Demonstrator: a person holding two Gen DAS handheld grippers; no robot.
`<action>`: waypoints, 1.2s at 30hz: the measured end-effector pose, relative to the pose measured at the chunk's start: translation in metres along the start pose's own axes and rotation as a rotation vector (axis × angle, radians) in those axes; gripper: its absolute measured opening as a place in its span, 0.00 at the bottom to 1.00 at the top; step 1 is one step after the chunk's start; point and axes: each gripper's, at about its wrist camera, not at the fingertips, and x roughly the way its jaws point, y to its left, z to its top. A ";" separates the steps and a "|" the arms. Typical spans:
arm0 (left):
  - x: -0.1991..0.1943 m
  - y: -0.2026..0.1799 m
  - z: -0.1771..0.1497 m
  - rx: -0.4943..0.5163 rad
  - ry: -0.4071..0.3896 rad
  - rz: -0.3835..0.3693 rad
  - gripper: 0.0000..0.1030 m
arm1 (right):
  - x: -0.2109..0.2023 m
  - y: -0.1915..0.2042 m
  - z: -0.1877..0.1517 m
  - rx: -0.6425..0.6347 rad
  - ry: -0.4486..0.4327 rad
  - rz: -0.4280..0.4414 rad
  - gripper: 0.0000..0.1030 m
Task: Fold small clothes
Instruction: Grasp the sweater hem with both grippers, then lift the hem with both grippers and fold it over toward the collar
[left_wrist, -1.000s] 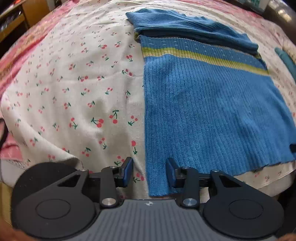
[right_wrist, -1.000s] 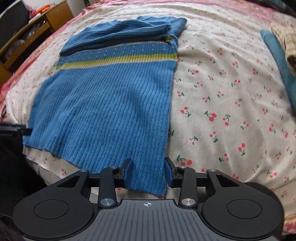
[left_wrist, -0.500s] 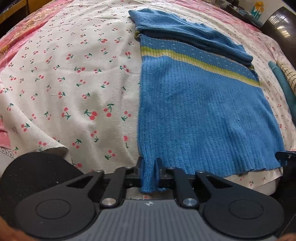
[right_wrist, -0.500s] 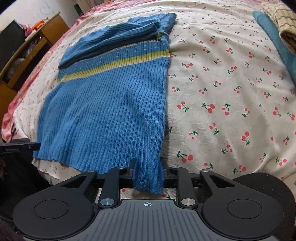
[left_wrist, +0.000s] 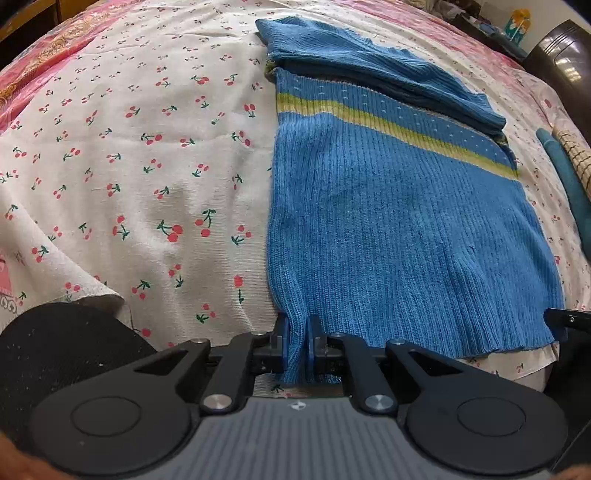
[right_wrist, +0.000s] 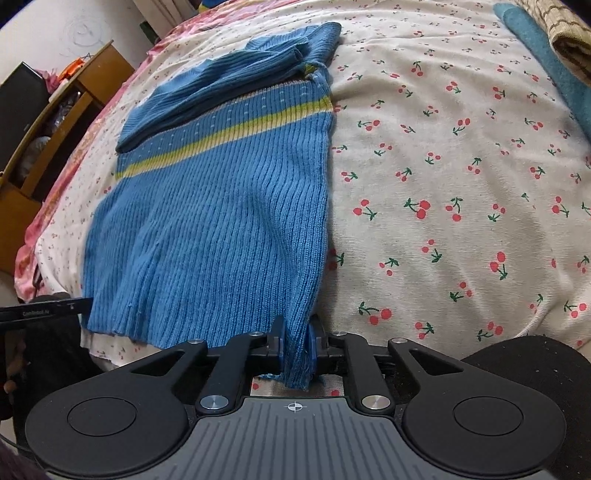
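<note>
The blue sweater (left_wrist: 399, 229) lies flat on the cherry-print sheet (left_wrist: 147, 166). The left gripper (left_wrist: 296, 338) pinches one hem corner, and the right gripper (right_wrist: 295, 341) is clamped on the other.

One blue ribbed sweater (left_wrist: 388, 229) lies on one cherry-print bedsheet (left_wrist: 147, 166), its single yellow-green stripe (left_wrist: 388, 123) running across the upper centre of the frame. My two grippers, left (left_wrist: 295, 341) and right (right_wrist: 295, 341), each pinch one hem corner. At upper right, one teal cloth (right_wrist: 546, 62) and one tan checked cloth (right_wrist: 561, 33). At upper left, one wooden shelf unit (right_wrist: 55, 125).
</note>
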 end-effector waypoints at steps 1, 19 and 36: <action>0.000 0.000 0.000 -0.006 0.001 -0.001 0.16 | 0.000 0.000 0.000 0.001 -0.001 0.001 0.14; -0.043 -0.005 0.033 -0.089 -0.142 -0.223 0.12 | -0.034 -0.017 -0.001 0.196 -0.226 0.265 0.06; -0.041 0.038 0.132 -0.288 -0.350 -0.416 0.12 | -0.036 -0.009 0.111 0.316 -0.428 0.360 0.06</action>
